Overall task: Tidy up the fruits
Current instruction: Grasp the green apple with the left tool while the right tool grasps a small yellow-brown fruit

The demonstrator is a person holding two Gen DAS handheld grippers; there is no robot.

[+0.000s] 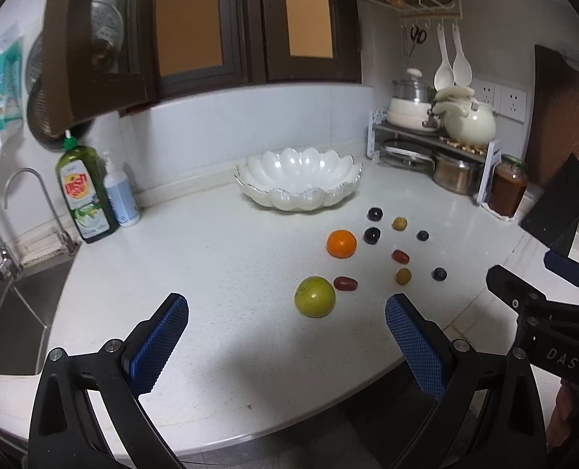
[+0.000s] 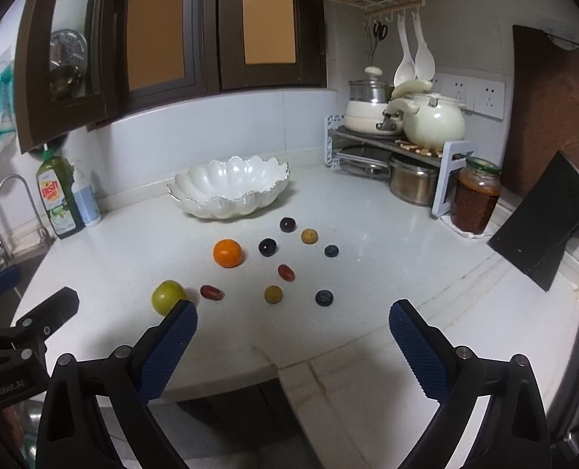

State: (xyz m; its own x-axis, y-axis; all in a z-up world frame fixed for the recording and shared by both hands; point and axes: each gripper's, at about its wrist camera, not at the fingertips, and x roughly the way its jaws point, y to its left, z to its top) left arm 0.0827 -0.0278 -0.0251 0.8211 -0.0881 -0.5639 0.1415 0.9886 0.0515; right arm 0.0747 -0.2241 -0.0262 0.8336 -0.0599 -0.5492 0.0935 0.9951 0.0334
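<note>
Right now both your tools, left tool (image 1: 285, 346) and right tool (image 2: 293, 346), hang spread and empty at the table's (image 1: 219, 258) near edge; the fruits (image 2: 268, 247) lie loose before the bowl (image 1: 298, 179). A clumsy pinch may roll round pieces off that edge.

"DAS" marks the right gripper (image 1: 559, 355).

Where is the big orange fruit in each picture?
Left wrist view: the orange fruit sits right of centre, in front of the white bowl, beyond the green fruit.
Right wrist view: the orange fruit sits left of centre, in front of the white bowl.
Shared landmark: the white scalloped bowl, just behind the fruit in both views.
</note>
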